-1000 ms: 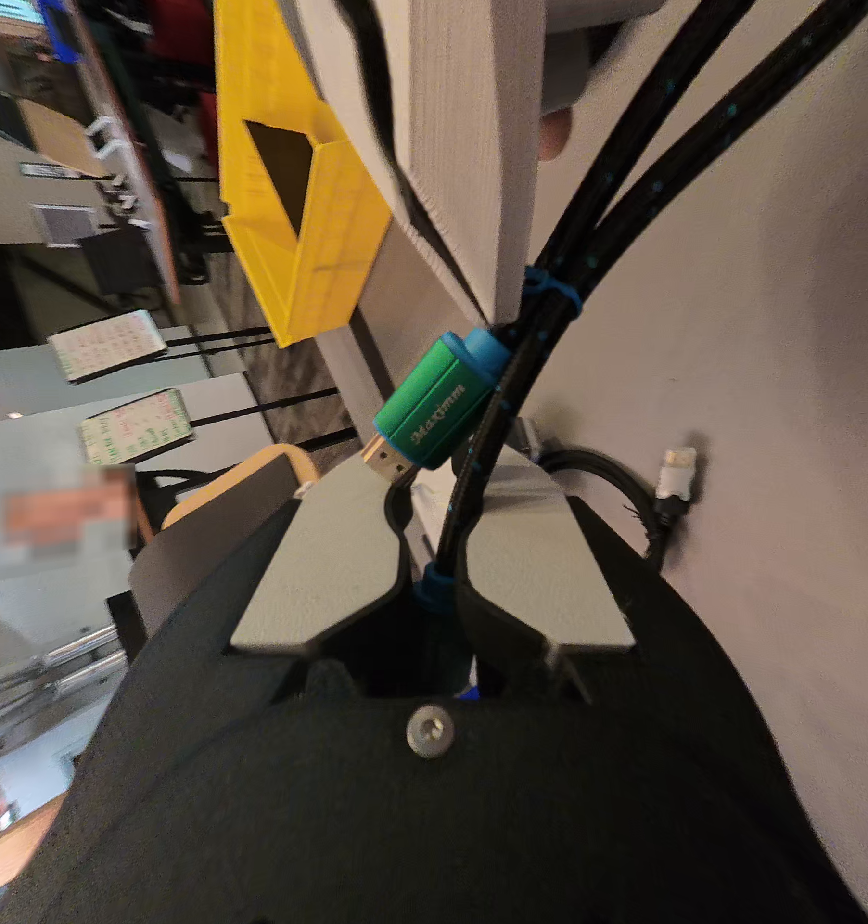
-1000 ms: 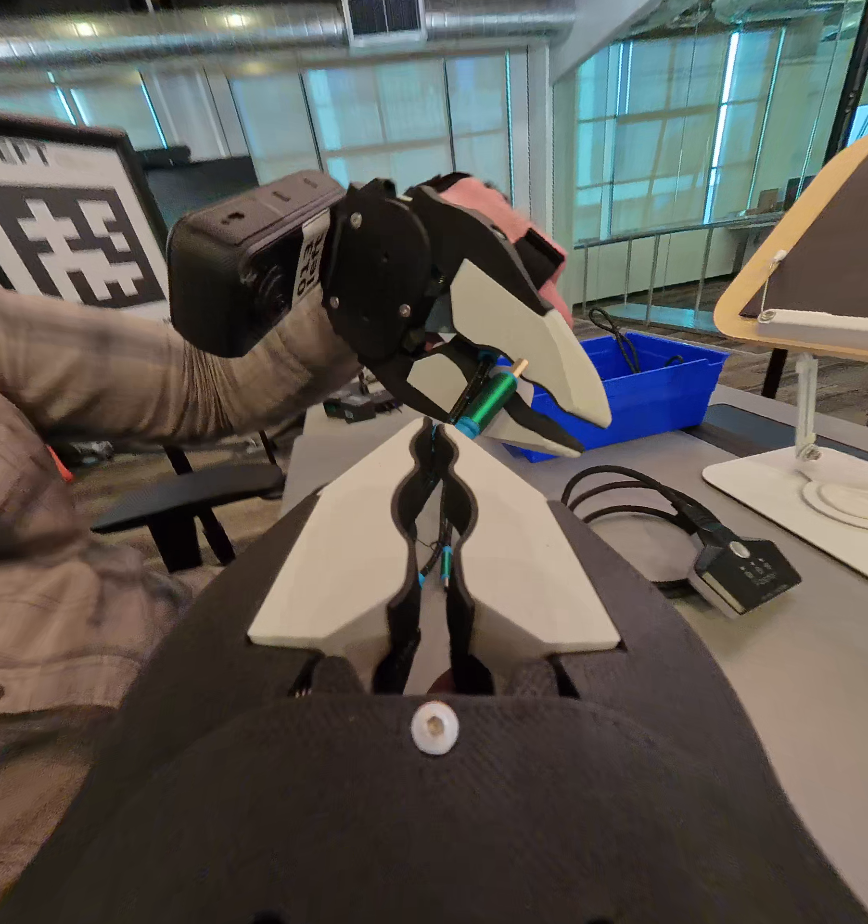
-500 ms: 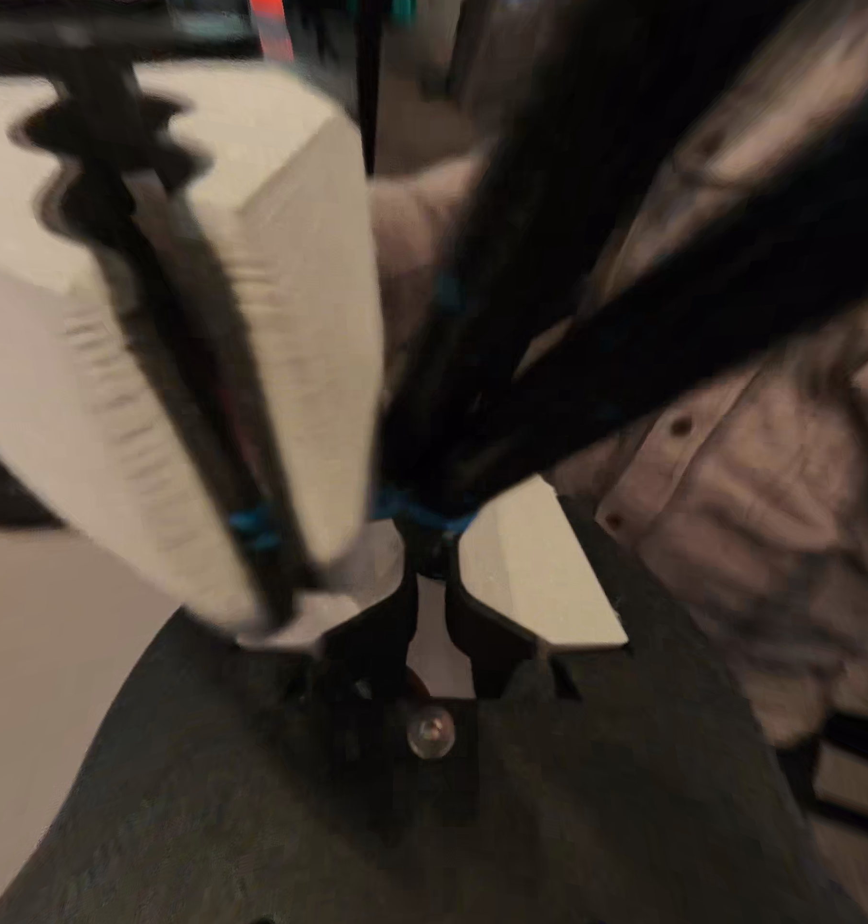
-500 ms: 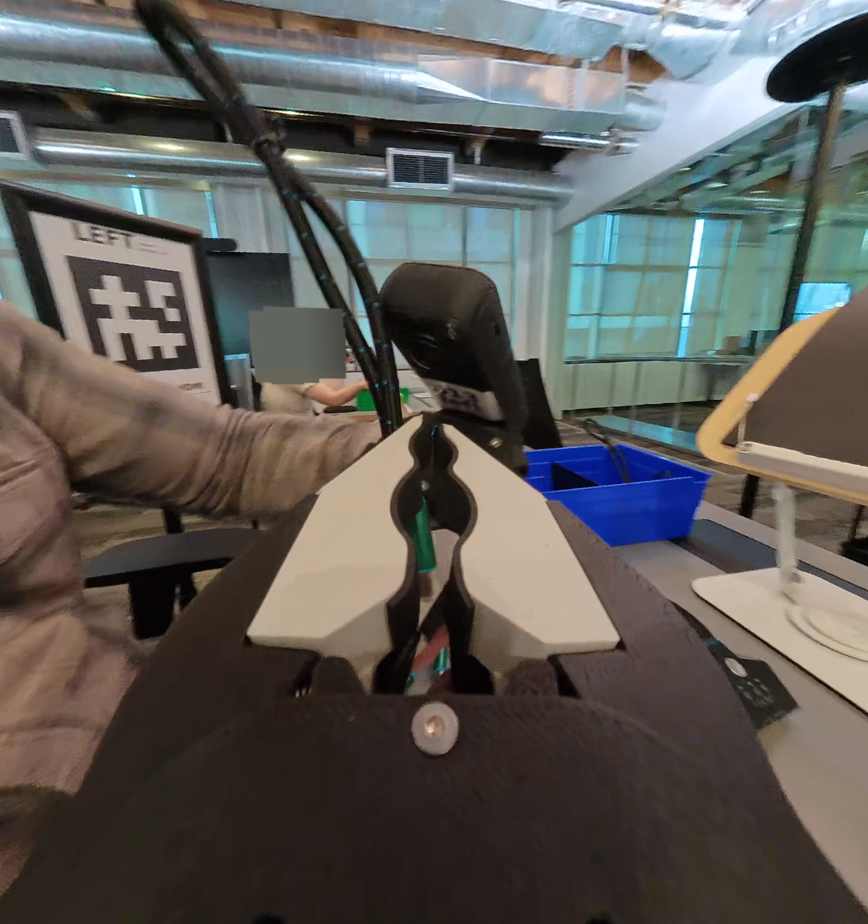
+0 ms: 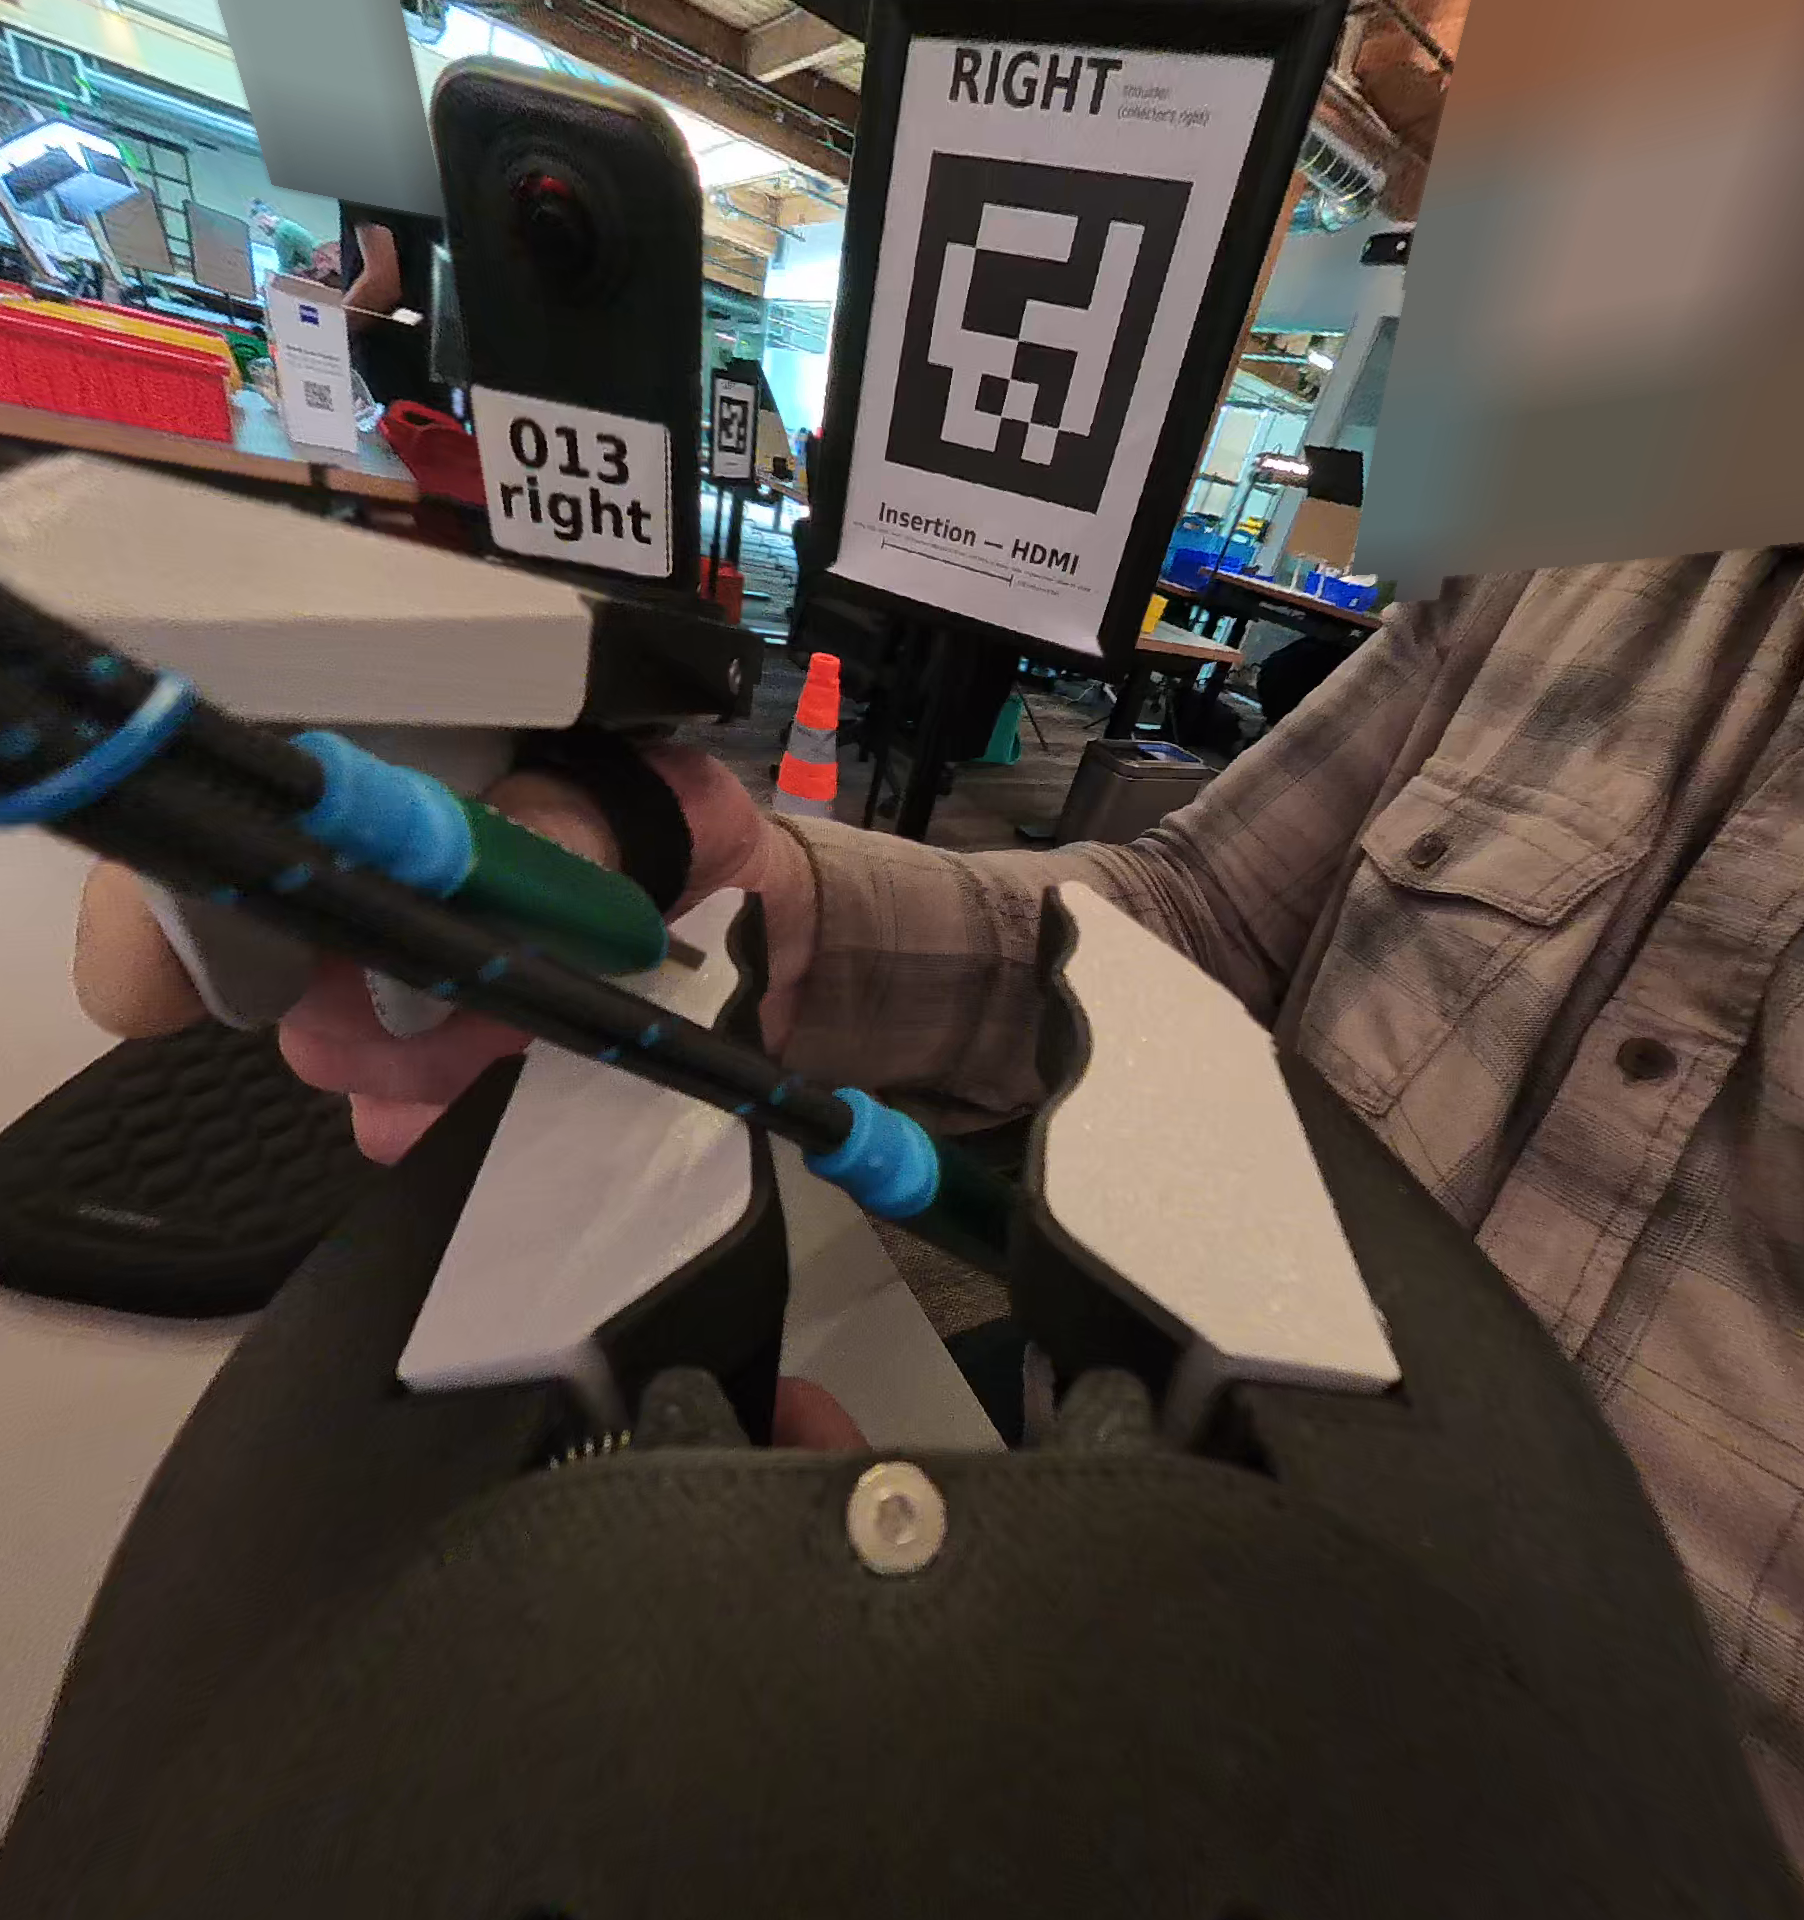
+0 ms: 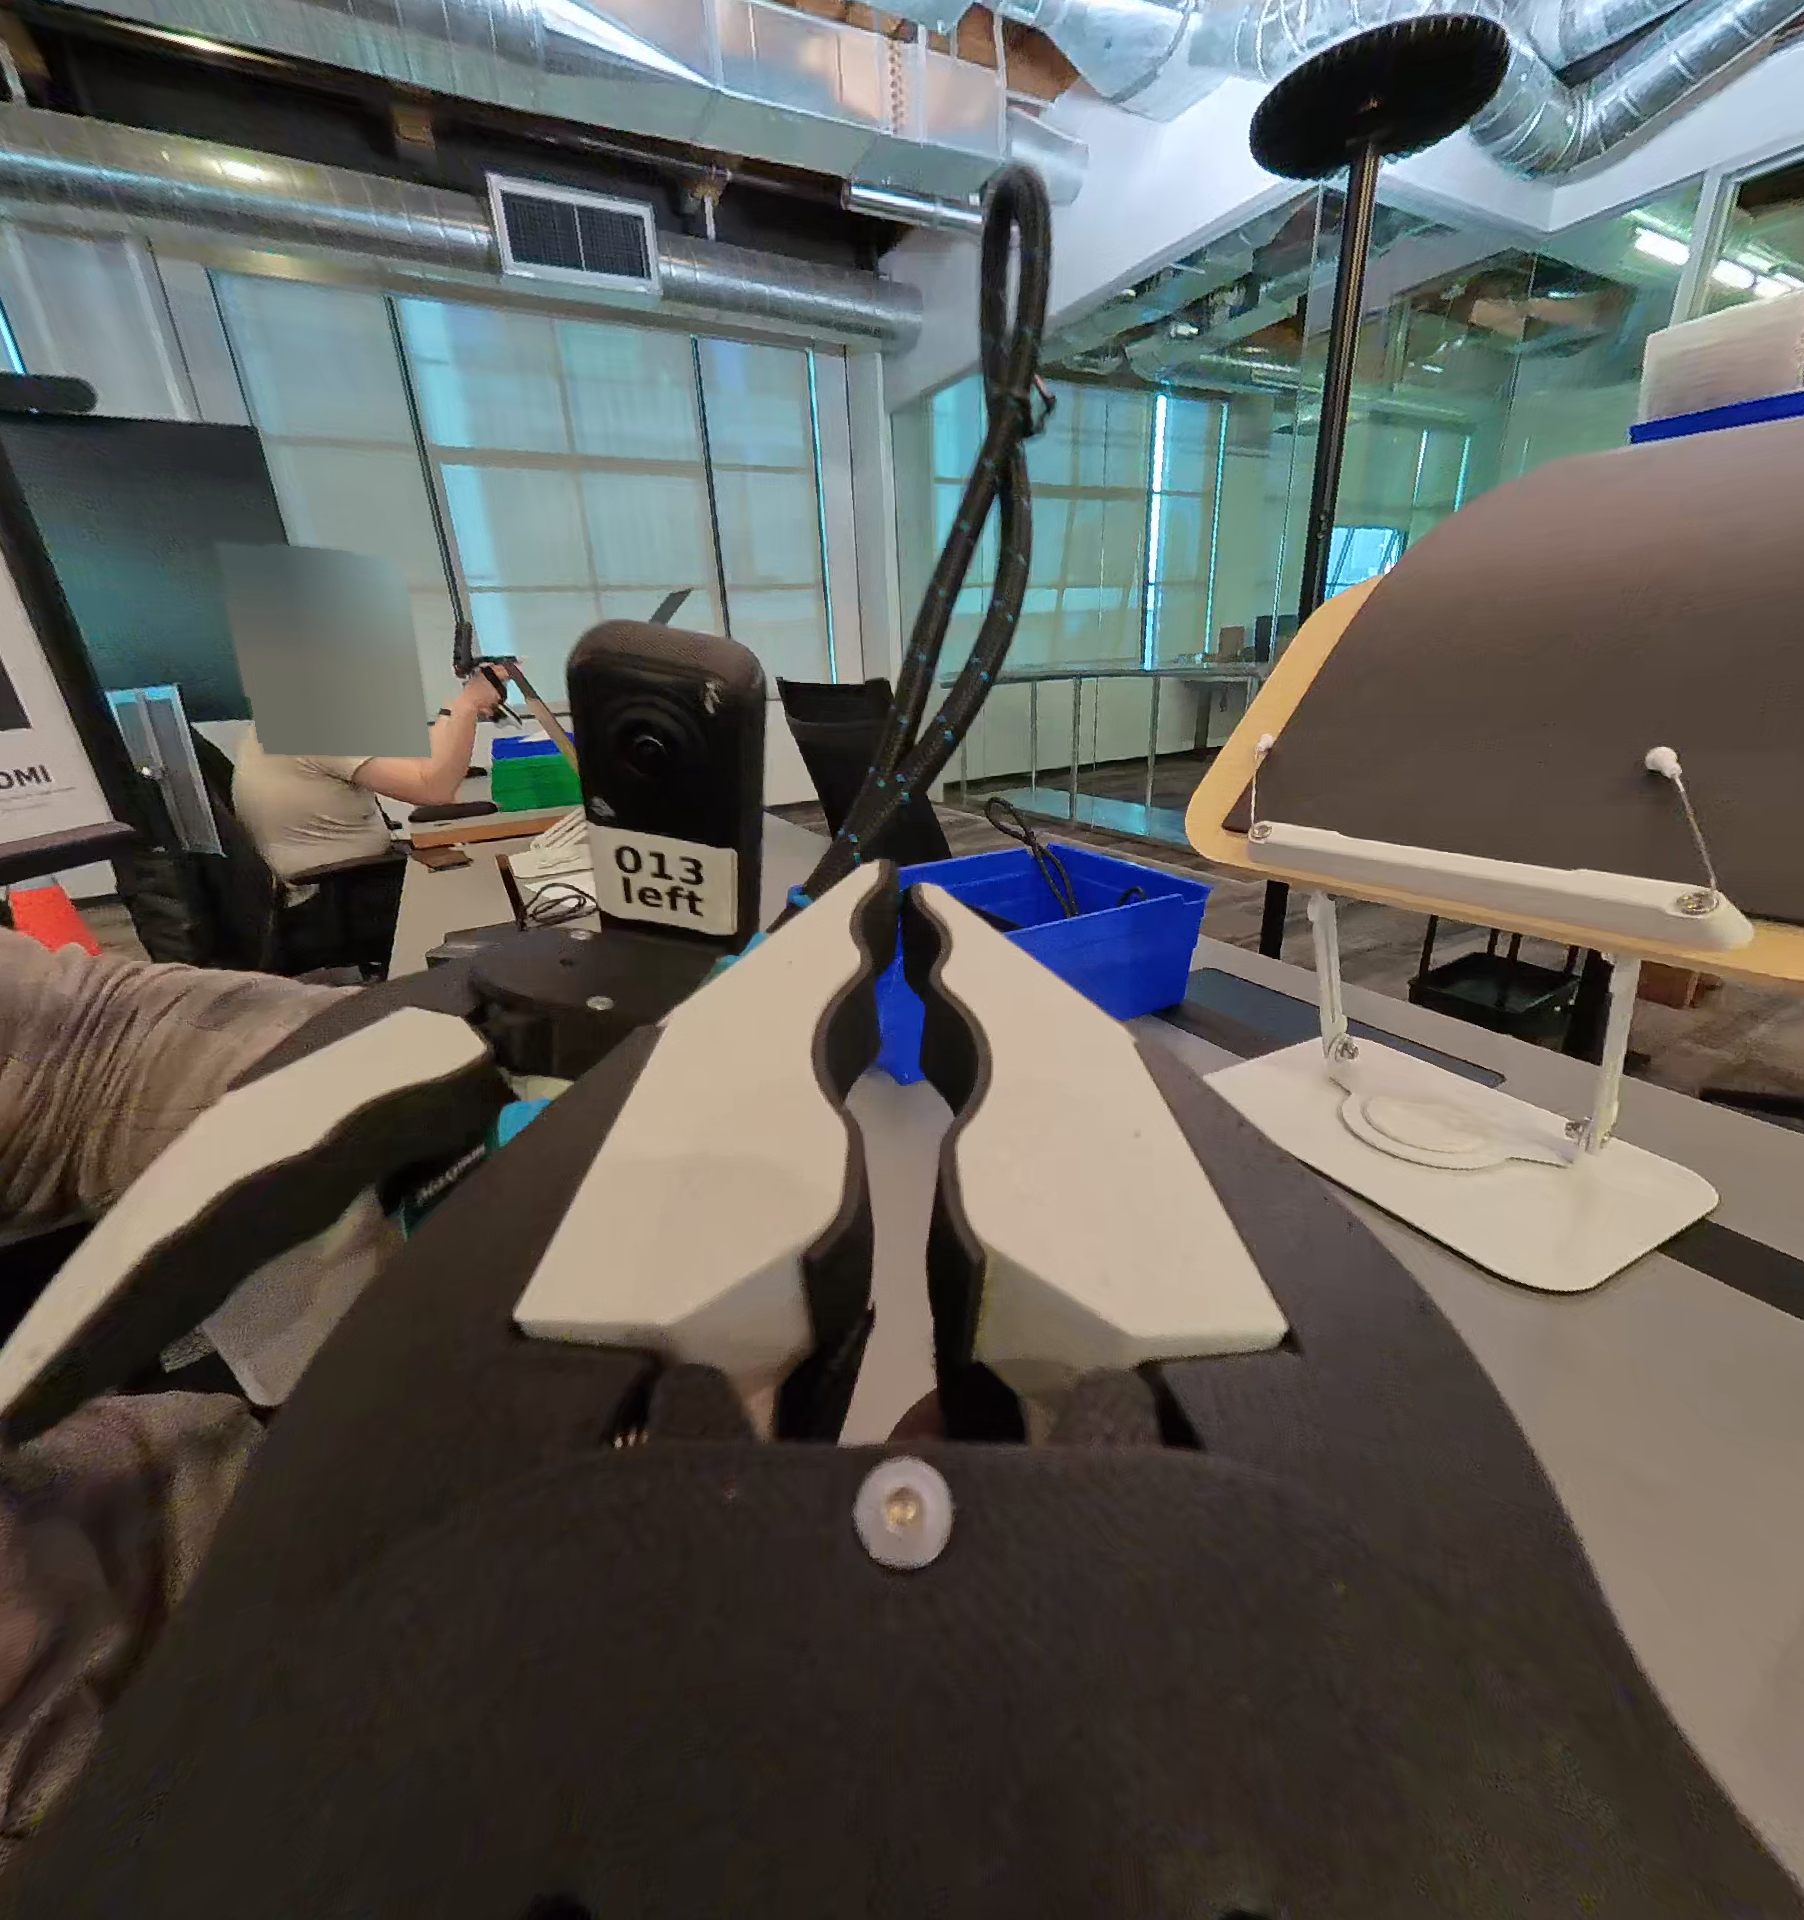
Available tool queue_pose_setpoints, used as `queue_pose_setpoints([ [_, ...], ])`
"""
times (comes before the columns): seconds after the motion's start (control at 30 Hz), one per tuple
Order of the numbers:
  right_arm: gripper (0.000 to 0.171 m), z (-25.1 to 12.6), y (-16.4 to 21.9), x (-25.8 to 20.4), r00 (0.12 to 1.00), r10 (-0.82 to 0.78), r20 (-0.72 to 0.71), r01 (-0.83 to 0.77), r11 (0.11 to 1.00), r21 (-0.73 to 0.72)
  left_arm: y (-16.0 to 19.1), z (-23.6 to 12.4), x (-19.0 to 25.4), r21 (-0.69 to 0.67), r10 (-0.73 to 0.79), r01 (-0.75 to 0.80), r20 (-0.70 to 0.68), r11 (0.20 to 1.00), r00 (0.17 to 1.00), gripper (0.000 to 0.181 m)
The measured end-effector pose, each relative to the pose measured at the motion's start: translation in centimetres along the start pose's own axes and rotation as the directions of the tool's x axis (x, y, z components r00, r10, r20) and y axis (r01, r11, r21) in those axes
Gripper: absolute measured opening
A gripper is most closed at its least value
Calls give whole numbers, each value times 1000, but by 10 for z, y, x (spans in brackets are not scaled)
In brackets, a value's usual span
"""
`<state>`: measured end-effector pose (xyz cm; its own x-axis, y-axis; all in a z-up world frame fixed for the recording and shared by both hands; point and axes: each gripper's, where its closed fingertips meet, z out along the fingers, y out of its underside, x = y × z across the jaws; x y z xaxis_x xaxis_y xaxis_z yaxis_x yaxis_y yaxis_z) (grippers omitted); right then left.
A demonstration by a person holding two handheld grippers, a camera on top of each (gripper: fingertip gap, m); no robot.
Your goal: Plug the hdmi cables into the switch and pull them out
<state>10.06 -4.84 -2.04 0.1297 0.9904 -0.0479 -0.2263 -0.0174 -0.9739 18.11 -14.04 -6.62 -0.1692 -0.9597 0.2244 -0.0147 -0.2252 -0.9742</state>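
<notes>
Between the spread left tongs (image 5: 903,1039) one green plug (image 5: 965,1195) of the bundled cable (image 5: 212,800) lies loose; the nearly shut right tongs (image 6: 903,914) grasp nothing I can see; unclamped, it could slip free; no switch shows.

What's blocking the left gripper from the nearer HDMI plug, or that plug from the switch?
Nothing visible blocks the grab: the left gripper is open and the plug already lies between its fingers. The switch is in neither view, so that path can't be judged.
</notes>
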Motion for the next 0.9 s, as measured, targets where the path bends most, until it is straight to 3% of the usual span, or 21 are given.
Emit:
queue_pose_setpoints([
  [0.2,0,6,5,-1,998,-52,-39,50,997,-52,-1,-1,4,-38,58,-55,82,998,995,62],
  [0.3,0,4,5,5,996,-59,-69,56,997,-46,-12,-4,15,94,5,-11,60,995,998,75],
  [0.47,0,2,14,10,987,-133,-90,123,986,-110,-13,-10,12,113,16,-32,141,993,990,79],
  [0.6,0,7,24,5,978,-191,-80,174,969,-177,-11,-8,17,15,102,-106,171,994,980,81],
  [0.67,0,10,30,4,976,-203,-75,183,960,-211,-20,-11,23,-1,162,-164,169,986,972,70],
  [0.73,0,9,39,5,975,-211,-62,189,948,-256,-34,-16,24,-10,219,-222,209,975,953,71],
  [0.9,0,12,41,-9,985,-169,17,168,953,-252,-47,-37,2,-123,309,-284,306,951,901,70],
])
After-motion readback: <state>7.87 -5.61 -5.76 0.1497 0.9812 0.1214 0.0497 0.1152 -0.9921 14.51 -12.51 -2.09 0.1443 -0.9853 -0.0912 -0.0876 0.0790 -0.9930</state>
